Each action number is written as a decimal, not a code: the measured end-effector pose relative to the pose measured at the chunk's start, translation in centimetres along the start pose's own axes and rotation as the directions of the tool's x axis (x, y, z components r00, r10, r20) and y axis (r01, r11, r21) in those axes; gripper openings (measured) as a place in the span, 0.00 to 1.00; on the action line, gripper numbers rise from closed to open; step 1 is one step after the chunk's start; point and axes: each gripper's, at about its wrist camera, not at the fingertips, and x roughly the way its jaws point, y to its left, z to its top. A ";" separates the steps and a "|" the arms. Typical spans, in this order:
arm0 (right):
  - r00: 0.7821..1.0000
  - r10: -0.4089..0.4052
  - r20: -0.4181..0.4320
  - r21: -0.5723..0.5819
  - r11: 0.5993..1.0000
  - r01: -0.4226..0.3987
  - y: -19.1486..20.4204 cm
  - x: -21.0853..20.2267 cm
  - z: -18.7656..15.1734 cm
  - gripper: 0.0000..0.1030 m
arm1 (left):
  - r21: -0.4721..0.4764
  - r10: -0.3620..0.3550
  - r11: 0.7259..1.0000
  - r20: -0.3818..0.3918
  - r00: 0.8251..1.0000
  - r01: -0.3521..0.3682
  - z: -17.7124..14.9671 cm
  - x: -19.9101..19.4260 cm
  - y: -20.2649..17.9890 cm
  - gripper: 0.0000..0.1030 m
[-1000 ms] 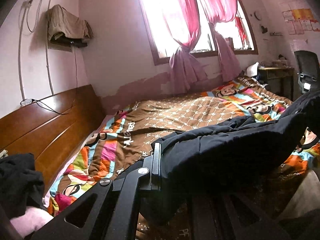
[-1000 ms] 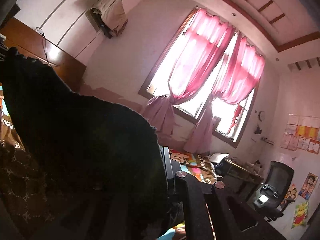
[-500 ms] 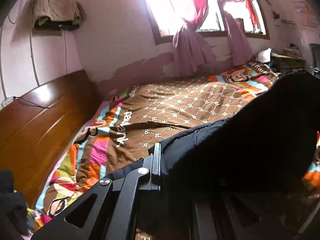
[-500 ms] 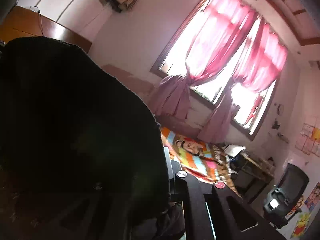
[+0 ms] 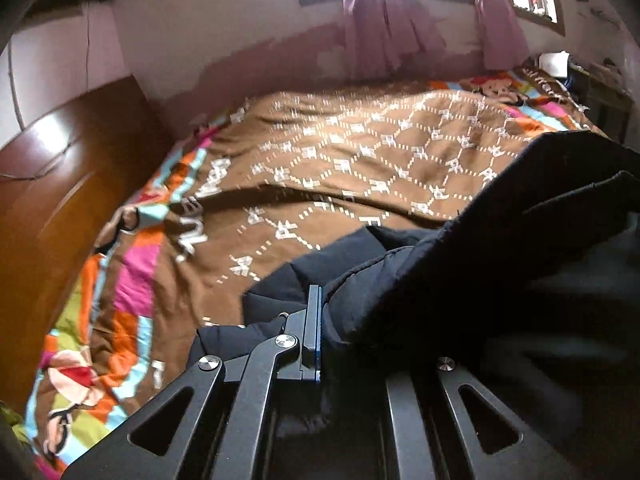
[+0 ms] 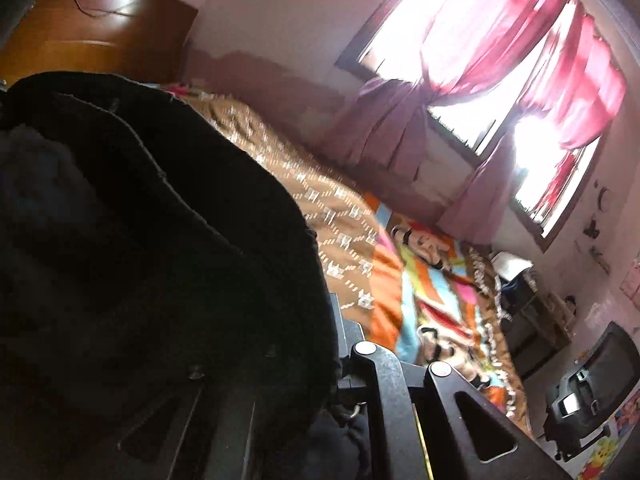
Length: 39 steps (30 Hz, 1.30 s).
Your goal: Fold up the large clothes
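The bed (image 5: 360,168) carries my black jacket (image 5: 500,280), bunched toward its near edge and lifted between both tongs. It looks padded, soft and fairly heavy, so I'd hold its hems. Left gripper (image 5: 360,332) and right gripper (image 6: 304,360) are each clamped on cloth. No containers in sight.

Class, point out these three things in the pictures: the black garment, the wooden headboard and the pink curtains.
black garment (image 5: 460,280), left wrist view, bunched fold.
wooden headboard (image 5: 60,184), left wrist view, front panel.
pink curtains (image 6: 472,40), right wrist view, upper drape.
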 end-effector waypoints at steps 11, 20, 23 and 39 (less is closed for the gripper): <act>0.997 0.073 0.001 0.073 0.995 -0.072 -1.7 0.8 -1.6 0.20 | -0.082 -0.058 0.995 -0.001 0.998 0.057 0.3 0.0 1.2 0.06; 0.997 0.070 -0.011 0.175 0.982 -0.067 -4.4 -0.7 -1.1 0.77 | -0.087 -0.068 0.994 -0.048 0.997 0.064 0.8 -1.7 1.2 0.07; 0.998 0.066 0.011 0.180 0.981 -0.067 -4.6 -2.0 -0.9 0.86 | -0.132 -0.112 0.986 -0.068 0.991 0.102 1.3 -2.1 2.1 0.08; 0.979 0.183 0.090 0.294 0.934 -0.202 -7.4 -7.1 1.6 1.00 | -0.262 -0.330 0.925 -0.197 0.923 0.275 4.5 -3.5 4.5 0.12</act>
